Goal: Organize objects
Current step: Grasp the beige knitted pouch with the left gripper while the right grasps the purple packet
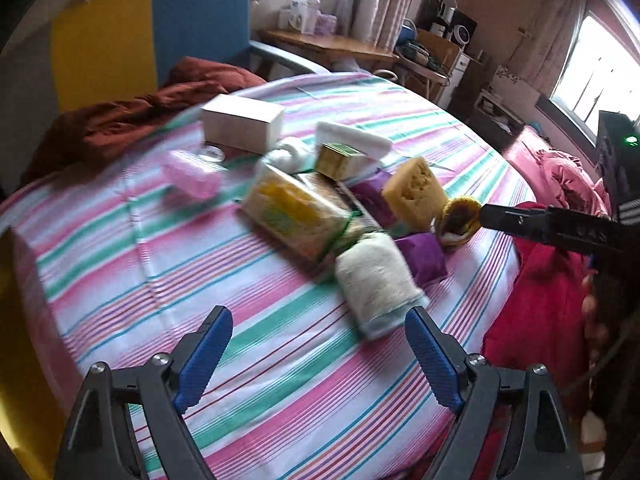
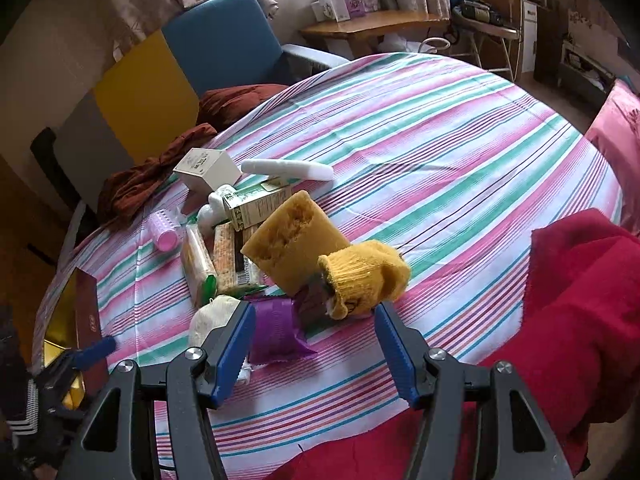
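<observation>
**A:** Bedsheet first: the striped bedsheet (image 2: 460, 152) carries the whole heap, and your landmark is the yellow sponge (image 2: 294, 236) standing tilted in the middle of it. Behind the sponge lie the white box (image 1: 242, 122) and a white foam bar (image 2: 288, 169). On its left, the wrapped cracker packs (image 1: 296, 216), with the pink roller (image 2: 165, 230) farther out that way.

**B:** And nearer to me?

**A:** The rolled white towel (image 1: 378, 280) lies in front of the sponge on the left, the purple packet (image 2: 276, 330) just beside it, and the small yellow knit sock (image 2: 366, 278) is touching the sponge's right lower corner.

**B:** Where do my tools stand?

**A:** Your right gripper (image 2: 316, 342) hovers just short of the sock and packet, fingers spread, holding nothing. Your left gripper (image 1: 320, 352) hangs before the towel, fingers spread too, empty.

**B:** So which step is this?

**A:** Reaching in for a first pick, I judge; nothing looks sorted yet. The sock seems your likely target. You'd need to go forward and down, straddle it without nudging the sponge, then close. It is soft, so expect it to squash.
</observation>
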{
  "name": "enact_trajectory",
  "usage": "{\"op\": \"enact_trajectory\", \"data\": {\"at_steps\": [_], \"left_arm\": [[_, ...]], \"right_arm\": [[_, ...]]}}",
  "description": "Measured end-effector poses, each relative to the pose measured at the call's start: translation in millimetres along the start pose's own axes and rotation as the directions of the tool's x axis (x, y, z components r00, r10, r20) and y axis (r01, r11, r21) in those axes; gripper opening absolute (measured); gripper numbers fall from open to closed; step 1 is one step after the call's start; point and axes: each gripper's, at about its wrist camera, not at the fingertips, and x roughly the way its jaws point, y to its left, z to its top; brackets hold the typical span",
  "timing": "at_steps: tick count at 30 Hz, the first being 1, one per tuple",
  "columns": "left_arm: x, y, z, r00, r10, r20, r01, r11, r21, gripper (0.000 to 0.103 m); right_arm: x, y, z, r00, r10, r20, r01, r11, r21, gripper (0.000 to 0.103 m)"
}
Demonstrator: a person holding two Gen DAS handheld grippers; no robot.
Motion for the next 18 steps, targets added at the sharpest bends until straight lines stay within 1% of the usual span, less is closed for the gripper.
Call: {"op": "enact_trajectory", "data": {"at_steps": [3, 9, 10, 11, 12, 14, 15, 17, 18], "left_arm": [[17, -9, 8, 0.999, -0.031, -0.021, 0.031, 0.999, -0.013, 0.088], [56, -20, 19, 0.996, -0.035, -0.082, 0.033, 0.999, -0.023, 0.088], [62, -20, 19, 0.995, -0.038, -0.097, 0.035, 0.999, -0.030, 0.082], [67, -19, 19, 0.992, -0.052, -0.111, 0.048, 0.998, -0.040, 0.075], [69, -17, 18, 0.988, -0.092, -0.120, 0.086, 0.995, -0.058, 0.071], [66, -14, 14, 0.985, -0.136, -0.109, 0.129, 0.989, -0.073, 0.055], [61, -13, 11, 0.984, -0.147, -0.099, 0.141, 0.988, -0.066, 0.054], [52, -10, 5, 0.988, -0.121, -0.092, 0.118, 0.992, -0.044, 0.053], [47, -6, 0, 0.989, -0.119, -0.087, 0.116, 0.992, -0.040, 0.053]], "right_arm": [[2, 0, 0, 1.000, 0.011, -0.002, -0.011, 1.000, 0.002, 0.062], [7, 2, 0, 0.999, 0.021, -0.033, -0.021, 1.000, -0.008, 0.062], [9, 3, 0, 0.999, 0.022, -0.043, -0.023, 1.000, -0.011, 0.062], [10, 4, 0, 0.998, 0.022, -0.050, -0.023, 1.000, -0.014, 0.062], [11, 5, 0, 0.998, 0.020, -0.063, -0.021, 1.000, -0.021, 0.062], [15, 9, 0, 0.996, 0.017, -0.091, -0.021, 0.999, -0.048, 0.062], [19, 14, -1, 0.994, 0.008, -0.110, -0.015, 0.998, -0.067, 0.062], [26, 24, -1, 0.987, -0.004, -0.160, -0.015, 0.992, -0.122, 0.062], [29, 29, -2, 0.983, -0.002, -0.185, -0.025, 0.989, -0.144, 0.062]]}}
